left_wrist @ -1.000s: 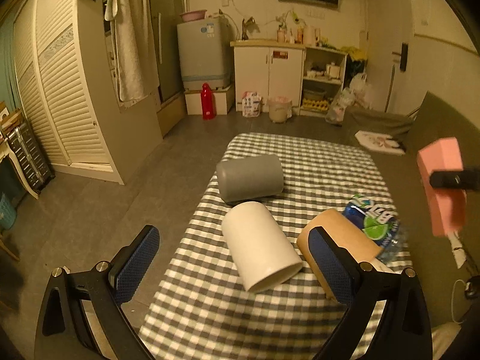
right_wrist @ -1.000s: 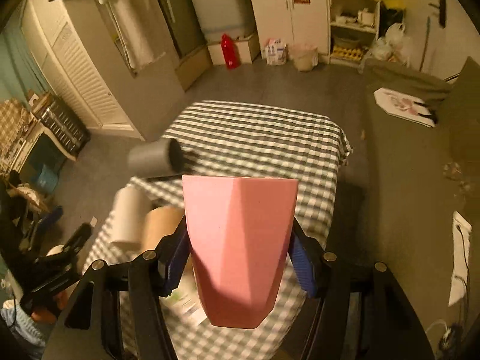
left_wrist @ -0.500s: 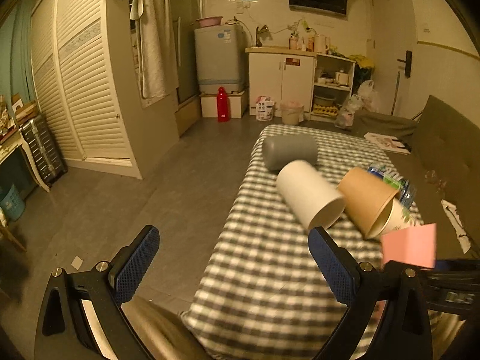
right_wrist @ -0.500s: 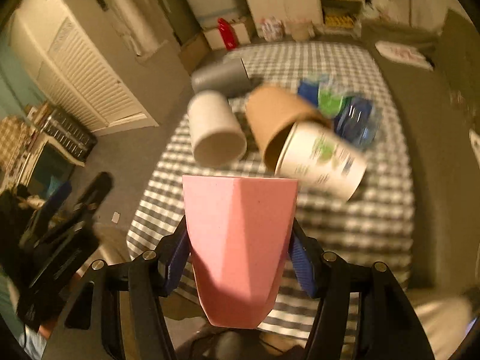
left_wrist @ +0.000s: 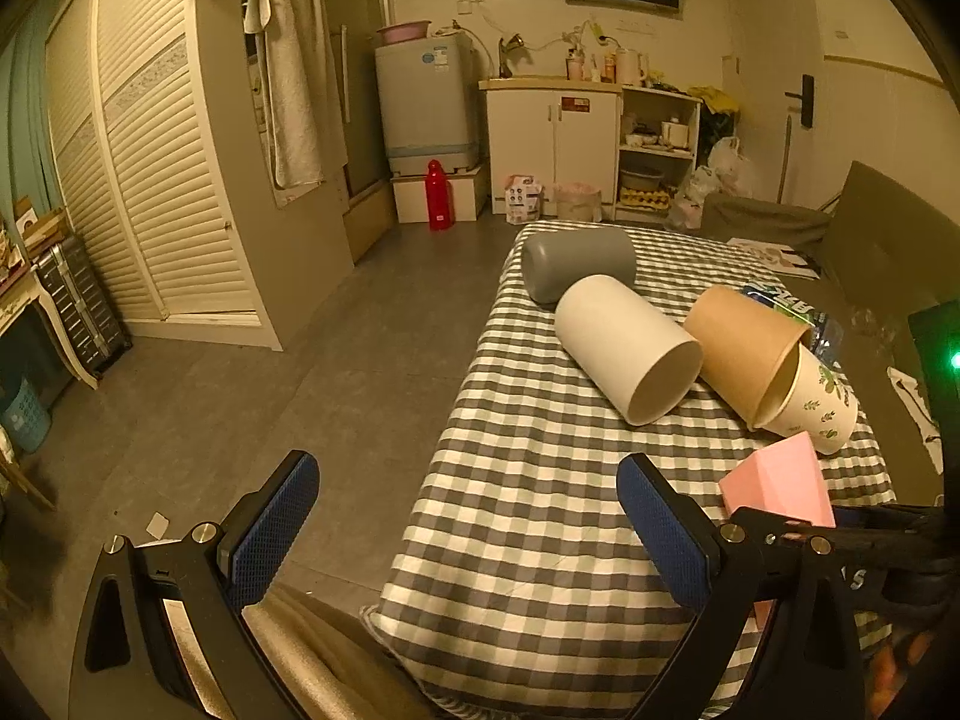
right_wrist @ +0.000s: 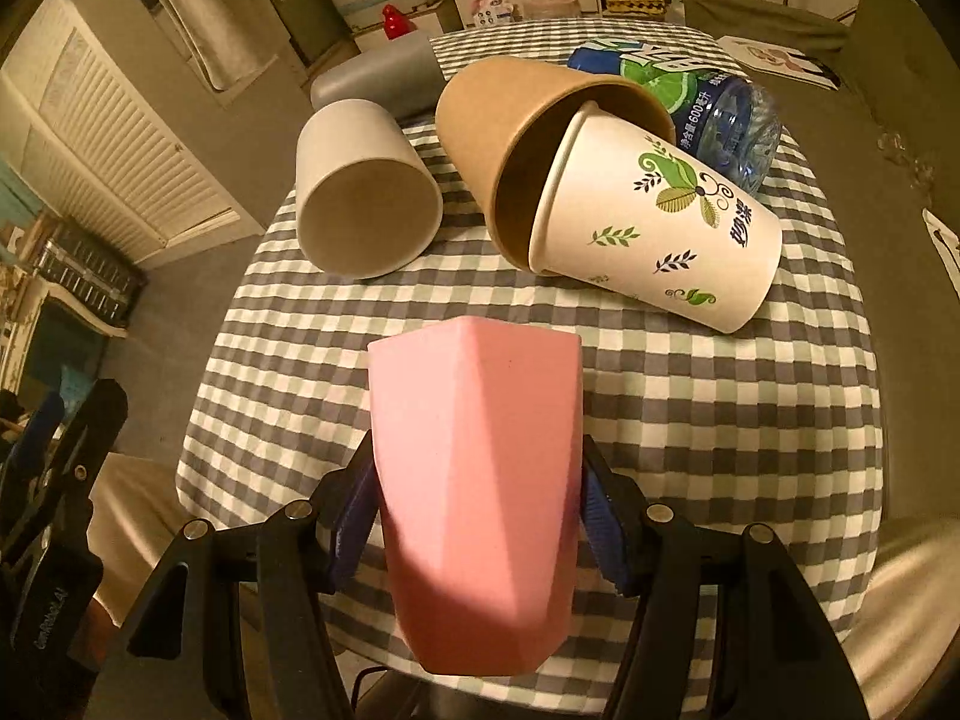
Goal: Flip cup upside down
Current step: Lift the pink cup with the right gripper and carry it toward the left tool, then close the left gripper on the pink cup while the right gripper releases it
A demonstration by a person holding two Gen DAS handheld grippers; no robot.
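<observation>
My right gripper [right_wrist: 477, 516] is shut on a pink faceted cup [right_wrist: 474, 480], its blue pads pressing both sides. The cup hangs over the near edge of the checked table [right_wrist: 690, 420], its wider end pointing toward the table. It also shows in the left wrist view [left_wrist: 780, 483], low at the right, held by the right gripper [left_wrist: 840, 531]. My left gripper [left_wrist: 468, 531] is open and empty, off the table's near left corner. Whether the cup touches the cloth I cannot tell.
On the table lie a white cup [right_wrist: 366, 204], a grey cup [right_wrist: 372, 81], a brown paper cup [right_wrist: 540, 138] with a printed paper cup [right_wrist: 660, 216] stuck in it, and a plastic bottle [right_wrist: 714, 102]. A sofa [left_wrist: 888, 252] runs along the right.
The right gripper has carried the pink cup down and closer to the table's near edge. The left gripper has drawn back and now faces the table from its near left corner.
</observation>
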